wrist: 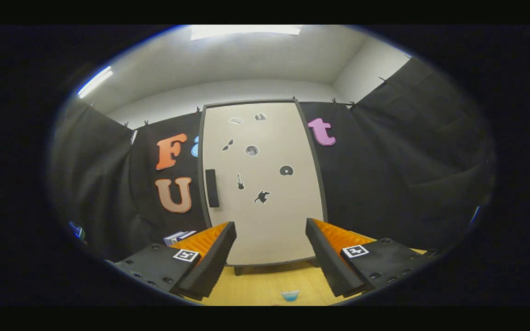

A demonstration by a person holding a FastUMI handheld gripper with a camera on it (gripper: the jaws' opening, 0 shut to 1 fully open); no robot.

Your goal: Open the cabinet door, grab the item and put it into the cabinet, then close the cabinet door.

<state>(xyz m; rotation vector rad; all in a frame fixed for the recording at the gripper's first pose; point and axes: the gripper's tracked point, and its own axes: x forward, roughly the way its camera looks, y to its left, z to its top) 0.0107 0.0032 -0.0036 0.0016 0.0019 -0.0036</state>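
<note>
Cabinet (265, 184) stands upright at twelve o'clock beyond the gripper (270, 253), door shut, long axis vertical, handle (211, 188) at nine o'clock; fingers wide apart, empty.

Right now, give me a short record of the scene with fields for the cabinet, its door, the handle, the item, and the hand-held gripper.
cabinet: pale cabinet standing on the wooden table, beyond the fingers
door: shut, with small dark stickers on its front
handle: dark vertical bar near the door's left edge
item: small blue thing on the table, between the fingers and nearer than the cabinet
hand-held gripper: hand-held gripper open, holding nothing, aimed at the door
</note>
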